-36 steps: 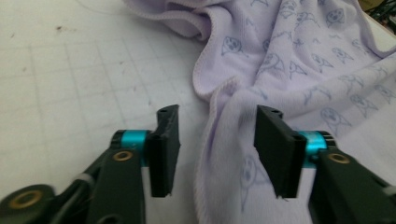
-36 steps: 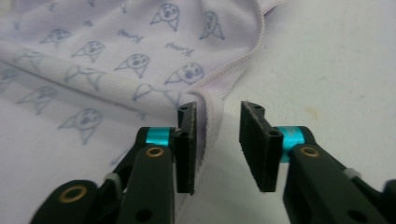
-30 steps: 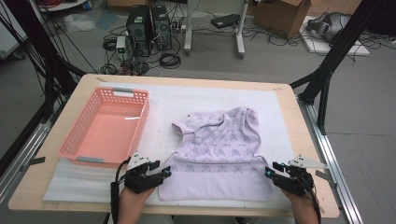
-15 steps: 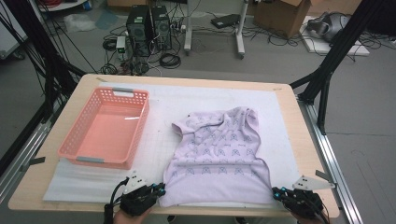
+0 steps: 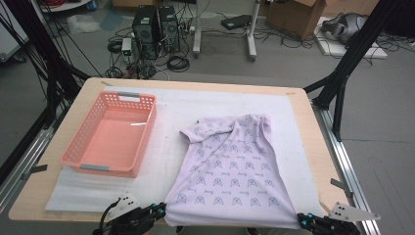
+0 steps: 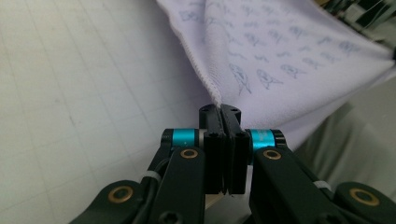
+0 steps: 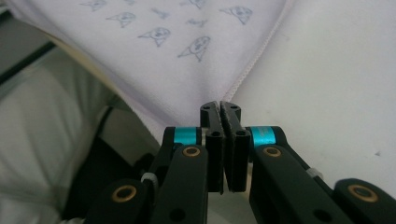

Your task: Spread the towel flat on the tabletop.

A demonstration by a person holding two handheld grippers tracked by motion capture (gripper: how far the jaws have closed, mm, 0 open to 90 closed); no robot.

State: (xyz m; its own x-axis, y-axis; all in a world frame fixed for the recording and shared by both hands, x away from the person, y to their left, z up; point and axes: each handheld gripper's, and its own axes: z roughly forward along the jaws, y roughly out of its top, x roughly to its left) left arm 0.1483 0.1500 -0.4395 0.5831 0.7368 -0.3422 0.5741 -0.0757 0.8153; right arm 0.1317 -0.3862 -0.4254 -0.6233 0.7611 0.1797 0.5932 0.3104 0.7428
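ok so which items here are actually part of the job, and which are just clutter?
In the job:
- patterned shirt, bottom corners pinched
- left gripper, shut on its corner
- right gripper, shut on its corner
- white mat under the shirt

Lying about:
- pink basket, nothing in it
- computer towers on the floor
- cardboard box

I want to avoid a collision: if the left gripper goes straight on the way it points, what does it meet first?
The shirt it already pinches: the left gripper is shut on its corner. Beyond that lies more shirt on the mat, probably no hard thing.
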